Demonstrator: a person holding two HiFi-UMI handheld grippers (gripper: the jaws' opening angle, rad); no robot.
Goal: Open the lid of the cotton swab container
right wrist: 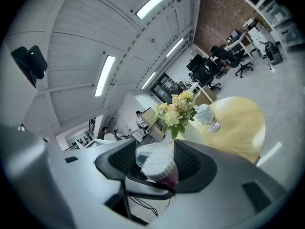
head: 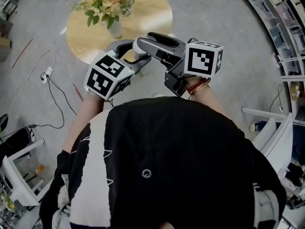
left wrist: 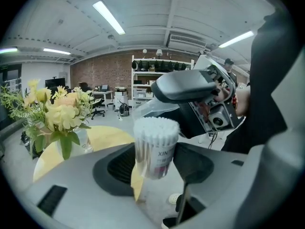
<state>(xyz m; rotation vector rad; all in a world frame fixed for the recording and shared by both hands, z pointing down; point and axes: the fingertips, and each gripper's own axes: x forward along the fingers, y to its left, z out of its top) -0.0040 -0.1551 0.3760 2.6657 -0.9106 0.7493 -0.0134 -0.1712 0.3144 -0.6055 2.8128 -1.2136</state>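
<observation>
The cotton swab container (left wrist: pixel 154 149) is a clear cylinder packed with white swabs, their tips bare at its top. My left gripper (left wrist: pixel 152 165) is shut on its body and holds it upright. The clear lid (right wrist: pixel 148 151) sits between the pads of my right gripper (right wrist: pixel 155 164), just off the swab tips (right wrist: pixel 159 166). In the left gripper view the lid (left wrist: pixel 153 108) shows tilted under the right gripper (left wrist: pixel 186 87). In the head view both grippers meet in front of my chest, around the container (head: pixel 138 55).
A round wooden table (head: pixel 147 13) lies ahead, with a vase of yellow flowers (head: pixel 108 5) on it. A power strip and cable (head: pixel 47 73) lie on the floor at left. White shelving (head: pixel 286 42) runs along the right.
</observation>
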